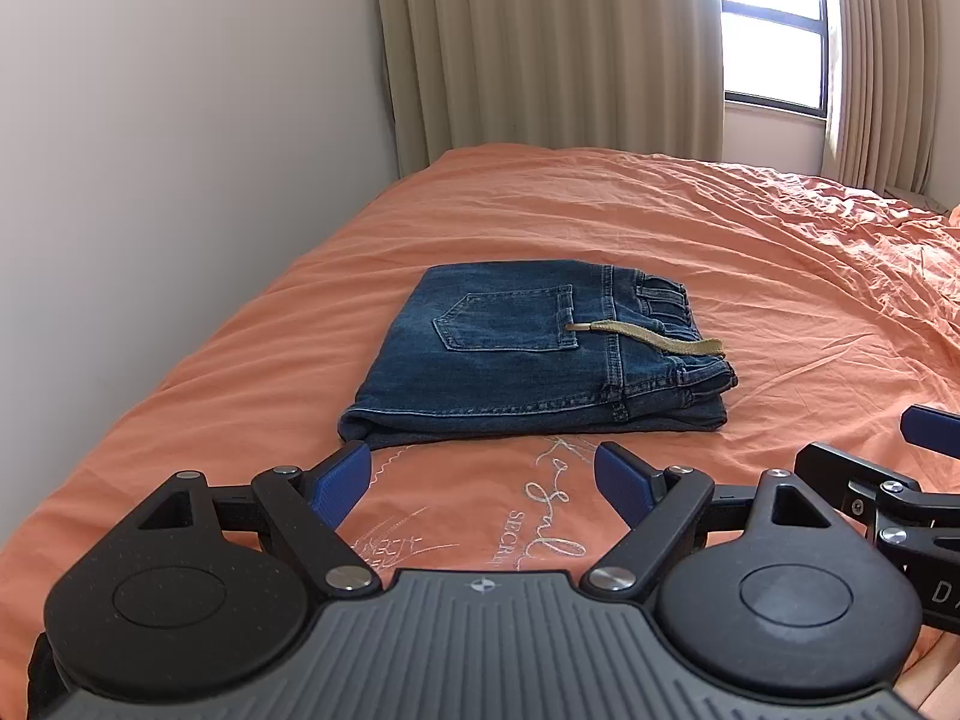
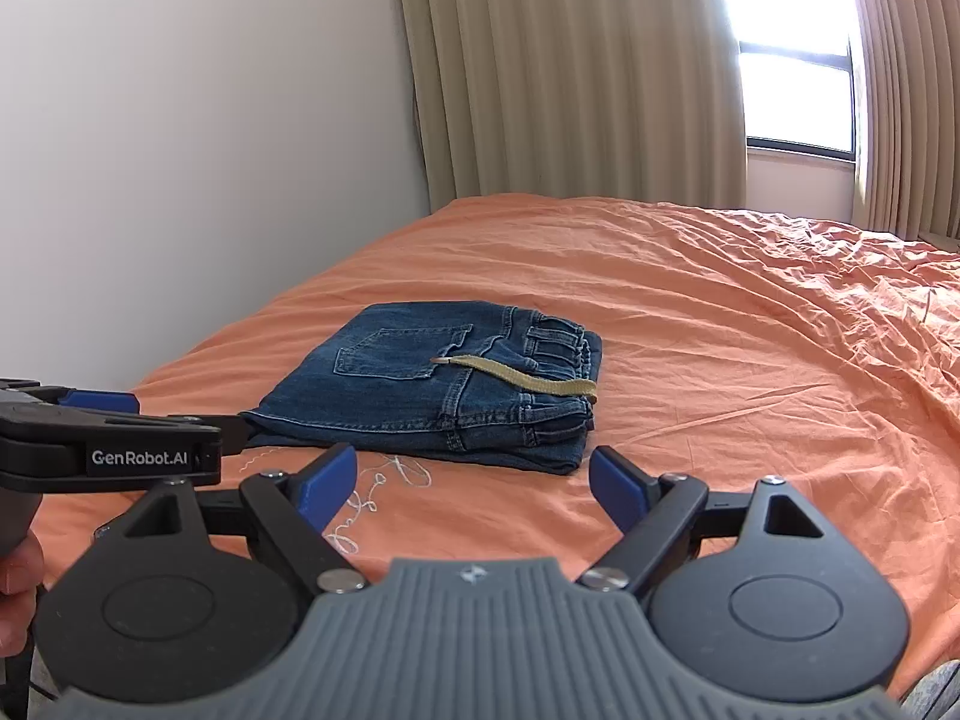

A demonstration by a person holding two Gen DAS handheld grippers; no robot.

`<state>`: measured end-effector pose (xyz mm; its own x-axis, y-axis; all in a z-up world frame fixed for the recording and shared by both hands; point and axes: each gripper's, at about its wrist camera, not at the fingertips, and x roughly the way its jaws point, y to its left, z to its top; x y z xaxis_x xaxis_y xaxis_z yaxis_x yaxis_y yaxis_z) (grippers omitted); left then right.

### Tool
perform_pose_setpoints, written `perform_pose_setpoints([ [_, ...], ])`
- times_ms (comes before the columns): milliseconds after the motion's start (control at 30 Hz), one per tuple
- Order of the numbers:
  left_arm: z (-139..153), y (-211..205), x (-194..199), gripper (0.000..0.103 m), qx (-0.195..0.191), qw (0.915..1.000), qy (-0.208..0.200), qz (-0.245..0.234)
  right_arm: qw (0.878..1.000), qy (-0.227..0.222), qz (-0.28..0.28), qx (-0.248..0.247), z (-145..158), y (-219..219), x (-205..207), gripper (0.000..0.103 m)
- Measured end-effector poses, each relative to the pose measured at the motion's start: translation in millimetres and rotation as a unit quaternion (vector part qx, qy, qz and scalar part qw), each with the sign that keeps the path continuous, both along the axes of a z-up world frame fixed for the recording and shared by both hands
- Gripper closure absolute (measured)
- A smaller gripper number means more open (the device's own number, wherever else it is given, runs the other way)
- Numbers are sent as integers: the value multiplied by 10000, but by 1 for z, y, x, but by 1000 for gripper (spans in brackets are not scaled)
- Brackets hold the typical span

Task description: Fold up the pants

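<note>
pants [image 1: 528, 348]: blue denim, tan drawstring [image 1: 660, 339]
bedspread [image 1: 750, 252]: orange, pale embroidery at 6 o'clock
curtains [image 1: 540, 42]: beige

Jeans [image 1: 528, 354] underside: hidden — lower folded layers show only at the edges.
Right gripper [image 1: 936, 450] in the left view: cut off by the picture's right edge.
Bedspread stitching [image 1: 540, 516]: partly behind the left gripper [image 1: 480, 480] — wording unreadable.
Window [image 2: 792, 60]: glare washes out what lies outside.
</note>
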<state>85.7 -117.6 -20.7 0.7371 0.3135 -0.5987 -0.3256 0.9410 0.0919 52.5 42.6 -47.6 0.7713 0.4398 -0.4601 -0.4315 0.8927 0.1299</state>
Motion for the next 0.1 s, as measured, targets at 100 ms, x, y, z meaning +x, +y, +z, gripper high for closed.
perform_pose_setpoints([
  [100, 0, -1, 0, 5, 2, 10000, 5, -5, 10000, 32, -5, 18, 0, -1, 1, 22],
])
